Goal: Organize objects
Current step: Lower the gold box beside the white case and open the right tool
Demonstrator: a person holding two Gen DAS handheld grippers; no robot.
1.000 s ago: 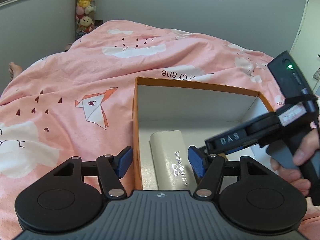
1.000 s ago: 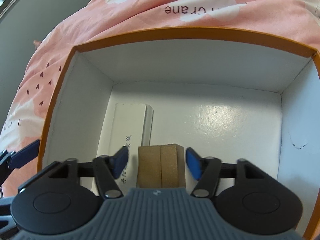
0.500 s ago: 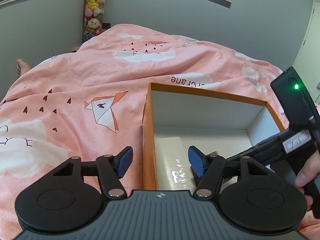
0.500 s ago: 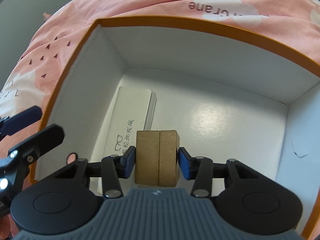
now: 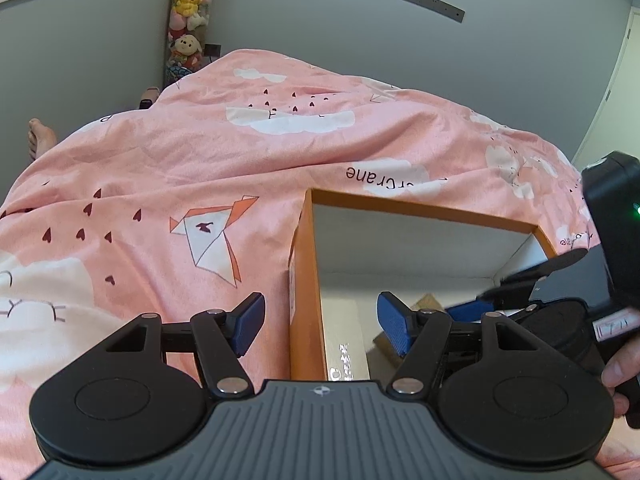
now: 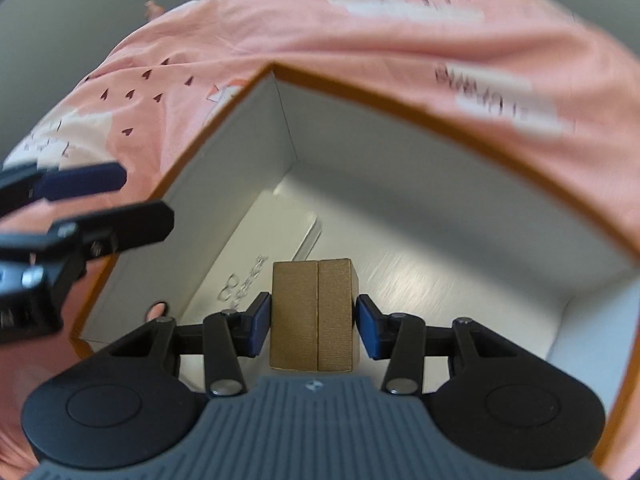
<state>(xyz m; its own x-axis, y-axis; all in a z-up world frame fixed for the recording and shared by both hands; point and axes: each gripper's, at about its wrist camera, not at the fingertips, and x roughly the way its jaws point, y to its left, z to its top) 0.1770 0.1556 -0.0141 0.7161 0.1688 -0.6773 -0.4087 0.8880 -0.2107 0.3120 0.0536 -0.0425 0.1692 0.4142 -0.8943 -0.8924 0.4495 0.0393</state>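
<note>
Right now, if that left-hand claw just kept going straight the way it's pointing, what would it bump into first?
Probably the orange box: the open left gripper straddles its near left wall, one finger outside over the pink blanket, one inside above the white case. Depth is hard to judge.

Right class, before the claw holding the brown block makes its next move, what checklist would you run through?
1. Right claw grips the brown block: ok, a pad on each side.
2. Block is above the inside of the orange box: ok.
3. Bare floor beside the white case for the block: ok, on the case's right.
4. Left claw is away from the block: ok, open, astride the box's left wall.
5. Block touches the box floor: cannot tell.
</note>
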